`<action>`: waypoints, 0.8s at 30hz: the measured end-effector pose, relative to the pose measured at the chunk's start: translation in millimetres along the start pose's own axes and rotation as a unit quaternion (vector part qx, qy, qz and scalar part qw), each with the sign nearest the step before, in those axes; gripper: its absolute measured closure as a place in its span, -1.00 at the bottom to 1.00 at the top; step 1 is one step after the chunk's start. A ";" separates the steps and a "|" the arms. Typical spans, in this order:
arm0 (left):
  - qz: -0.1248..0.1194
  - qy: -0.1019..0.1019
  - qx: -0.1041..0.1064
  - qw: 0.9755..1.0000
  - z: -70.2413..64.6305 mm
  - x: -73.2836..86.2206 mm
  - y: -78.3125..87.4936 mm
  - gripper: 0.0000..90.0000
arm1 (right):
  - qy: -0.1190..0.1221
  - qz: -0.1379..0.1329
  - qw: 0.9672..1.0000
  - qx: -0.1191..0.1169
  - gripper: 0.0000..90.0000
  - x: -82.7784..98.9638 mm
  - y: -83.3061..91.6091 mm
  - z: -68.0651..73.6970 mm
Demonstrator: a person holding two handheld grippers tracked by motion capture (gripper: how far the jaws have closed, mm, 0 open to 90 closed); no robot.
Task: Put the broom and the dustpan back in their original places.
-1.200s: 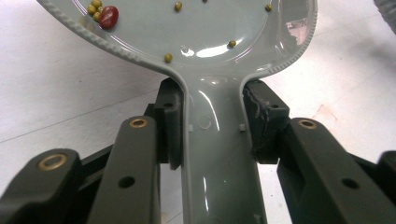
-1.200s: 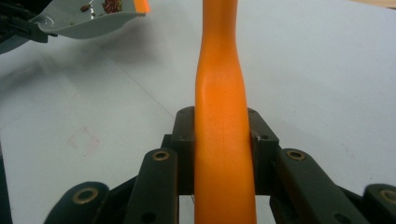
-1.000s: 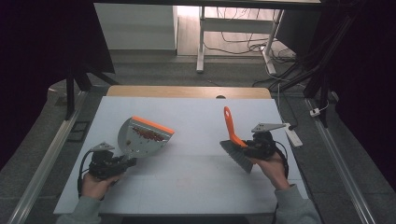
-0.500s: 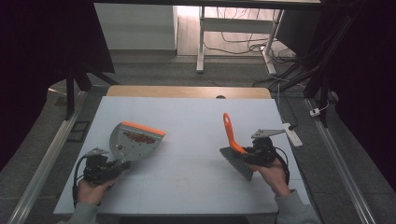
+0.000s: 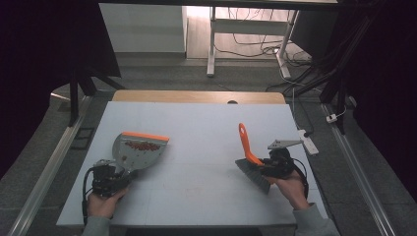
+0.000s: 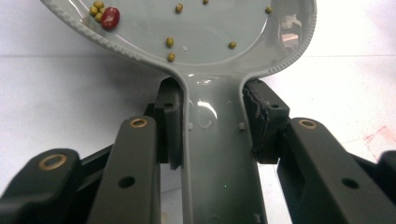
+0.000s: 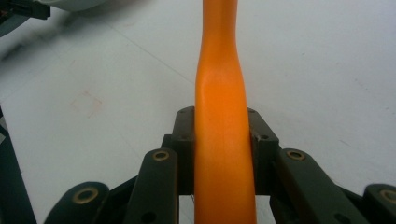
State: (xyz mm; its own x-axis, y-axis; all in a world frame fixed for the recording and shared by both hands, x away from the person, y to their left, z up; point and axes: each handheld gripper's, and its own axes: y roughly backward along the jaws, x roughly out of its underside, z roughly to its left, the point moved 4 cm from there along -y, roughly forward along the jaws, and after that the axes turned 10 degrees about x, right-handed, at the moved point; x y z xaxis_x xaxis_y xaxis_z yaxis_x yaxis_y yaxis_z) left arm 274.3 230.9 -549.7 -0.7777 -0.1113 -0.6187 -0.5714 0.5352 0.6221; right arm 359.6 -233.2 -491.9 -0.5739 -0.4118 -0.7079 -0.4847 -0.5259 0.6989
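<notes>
White counter, sweeping done: beans lie inside the grey plastic dustpan with orange lip.
Left tool clamps the dustpan handle; right tool clamps the orange-handled brush. Next, probably tipping out the beans.

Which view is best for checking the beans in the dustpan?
The left gripper view: the beans lie close up in the grey dustpan, small olive ones countable plus a red one. The high view shows the beans as a reddish smear by the pan's orange lip. The right gripper view catches a pale edge of the dustpan.

Grey sleeves, black tongs (brass rivets), trailing cables
</notes>
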 end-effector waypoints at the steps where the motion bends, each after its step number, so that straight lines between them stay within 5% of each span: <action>1: 0.000 0.005 -0.001 1.000 0.2 0.5 -0.8 0.37 | 0.001 0.001 1.000 -0.002 0.56 0.5 -0.3 0.5; 12: 0.008 0.012 -0.013 1.000 3.3 -0.9 -11.6 0.36 | -0.010 0.029 0.999 -0.023 0.56 6.8 -9.8 2.0; 24: 0.022 0.008 -0.015 1.000 4.3 -0.3 -18.0 0.36 | -0.037 0.050 0.998 0.015 0.50 16.0 -23.5 -26.5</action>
State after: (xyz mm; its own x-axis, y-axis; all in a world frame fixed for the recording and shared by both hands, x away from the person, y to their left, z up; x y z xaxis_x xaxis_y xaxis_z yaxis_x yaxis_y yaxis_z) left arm 286.0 224.9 -562.8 -0.8062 -0.1020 -0.5828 -0.5443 0.5142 0.6629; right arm 379.3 -247.2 -522.4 -0.6669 -0.4046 -0.6257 -0.4412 -0.4622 0.7692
